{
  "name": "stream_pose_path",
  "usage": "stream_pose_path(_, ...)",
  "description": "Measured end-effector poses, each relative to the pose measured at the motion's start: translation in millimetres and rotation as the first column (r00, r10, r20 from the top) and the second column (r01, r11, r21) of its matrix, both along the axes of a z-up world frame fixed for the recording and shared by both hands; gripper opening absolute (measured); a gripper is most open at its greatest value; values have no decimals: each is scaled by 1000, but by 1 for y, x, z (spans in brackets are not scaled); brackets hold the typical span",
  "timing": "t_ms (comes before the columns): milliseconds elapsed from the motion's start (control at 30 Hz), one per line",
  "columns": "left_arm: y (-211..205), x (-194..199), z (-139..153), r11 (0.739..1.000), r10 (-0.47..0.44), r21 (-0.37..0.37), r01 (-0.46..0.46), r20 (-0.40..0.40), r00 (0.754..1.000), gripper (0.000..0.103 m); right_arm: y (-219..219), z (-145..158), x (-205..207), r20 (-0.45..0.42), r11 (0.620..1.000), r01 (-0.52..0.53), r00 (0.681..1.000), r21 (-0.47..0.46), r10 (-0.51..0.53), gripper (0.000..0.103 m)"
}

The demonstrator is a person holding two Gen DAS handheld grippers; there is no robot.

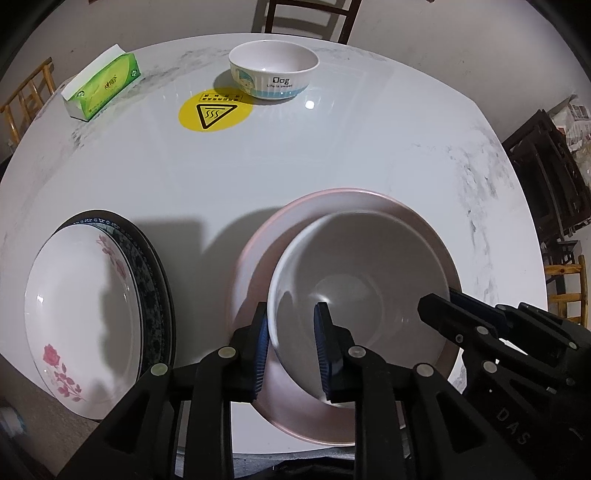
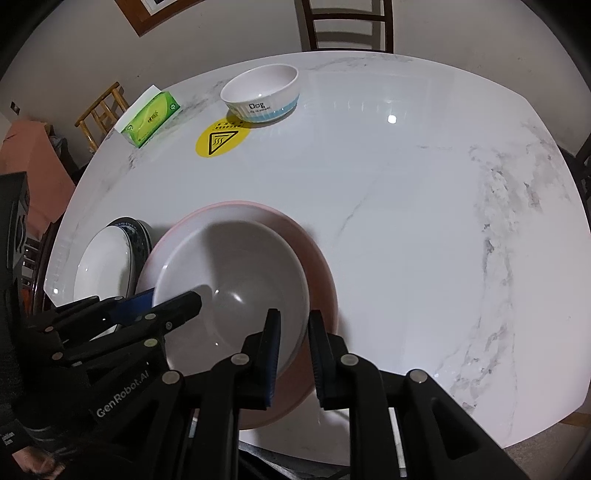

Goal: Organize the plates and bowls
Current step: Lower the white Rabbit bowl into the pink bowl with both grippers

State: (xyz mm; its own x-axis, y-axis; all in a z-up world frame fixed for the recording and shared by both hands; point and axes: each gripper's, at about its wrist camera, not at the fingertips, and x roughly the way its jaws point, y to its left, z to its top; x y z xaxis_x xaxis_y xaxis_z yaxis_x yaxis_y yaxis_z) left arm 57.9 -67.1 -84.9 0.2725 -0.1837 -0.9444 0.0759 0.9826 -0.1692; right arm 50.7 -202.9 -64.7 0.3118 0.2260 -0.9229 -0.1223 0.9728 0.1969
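Note:
A plain white bowl (image 1: 354, 288) sits inside a wider pink bowl (image 1: 332, 206) at the table's near edge; both show in the right wrist view, the white bowl (image 2: 236, 280) and the pink bowl (image 2: 317, 258). My left gripper (image 1: 290, 347) straddles the white bowl's left rim, jaws a little apart around it. My right gripper (image 2: 293, 354) straddles its right rim the same way. A cartoon "Dog" bowl (image 1: 273, 70) stands at the far side, also in the right wrist view (image 2: 260, 92). A rose-patterned plate (image 1: 77, 310) lies on a dark patterned plate (image 1: 155, 295) at the left.
A green tissue box (image 1: 101, 86) lies at the far left of the marble table (image 1: 332, 155). A yellow heat-warning sticker (image 1: 214, 110) is beside the Dog bowl. A dark chair (image 1: 306, 18) stands behind the table, with wooden chairs at the sides.

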Motion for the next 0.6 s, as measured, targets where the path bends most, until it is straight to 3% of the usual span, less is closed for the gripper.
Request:
stream_pose_path(300, 6, 2, 4, 1000, 11, -18, -11, 17, 1000, 23, 1, 1, -1, 1, 1000, 2, 1000, 7, -2, 17)
stream_pose_path(433, 4, 0, 13, 1000, 0, -20, 1, 53, 999, 35, 1, 0, -1, 1, 1000, 2, 1000, 11, -2, 17)
stream_pose_path(600, 2, -2, 21, 1000, -22, -15, 23, 93, 995, 42, 2, 0, 0, 3, 1000, 2, 1000, 9, -2, 17)
